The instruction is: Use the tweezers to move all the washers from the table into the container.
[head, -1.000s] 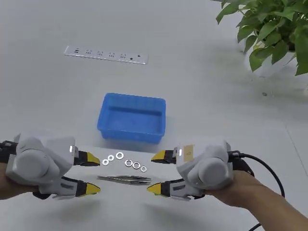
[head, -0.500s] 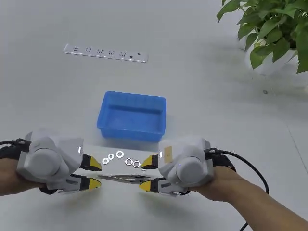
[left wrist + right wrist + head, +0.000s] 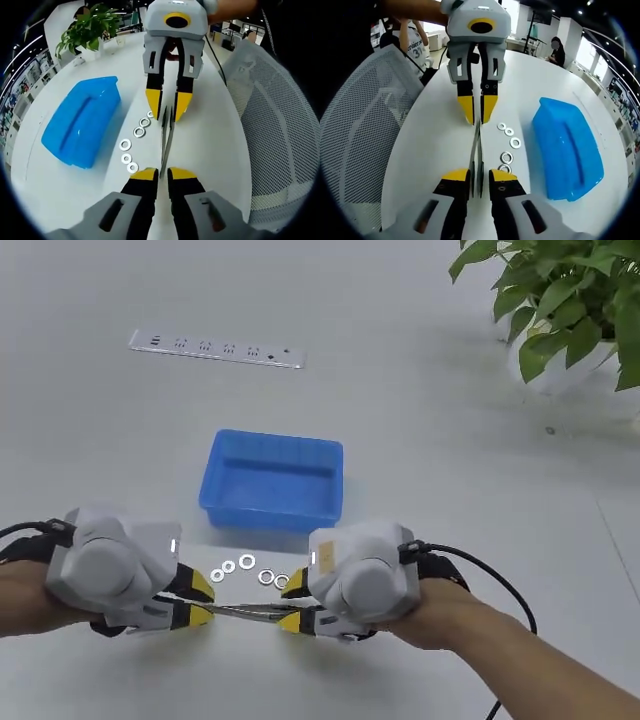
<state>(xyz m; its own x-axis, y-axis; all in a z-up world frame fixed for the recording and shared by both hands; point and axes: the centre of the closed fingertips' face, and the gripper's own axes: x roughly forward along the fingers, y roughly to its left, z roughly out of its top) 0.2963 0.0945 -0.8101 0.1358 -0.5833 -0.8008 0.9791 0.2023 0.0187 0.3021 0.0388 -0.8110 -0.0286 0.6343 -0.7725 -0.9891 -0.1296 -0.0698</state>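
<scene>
Straddling one end of the tweezers [image 3: 245, 611] on the table [image 3: 450, 490], the left hand-held gripper [image 3: 200, 601] faces the right hand-held gripper [image 3: 291, 605] at the other end, both with jaws nearly together (actual pinch: cannot tell), probably to lift the tweezers level, beside the washers [image 3: 247, 562] near the blue container [image 3: 270, 515].

Six washers [image 3: 125, 145], one tweezers [image 3: 166, 135], one container [image 3: 80, 120]

The head view looks forward and down on the white counter [image 3: 420, 390] from high above its near edge. Each gripper view sits low and close, facing the other along the tweezers [image 3: 166, 137]. Both share the washers [image 3: 139, 132], the blue container [image 3: 80, 122] and that stretch of counter.
</scene>
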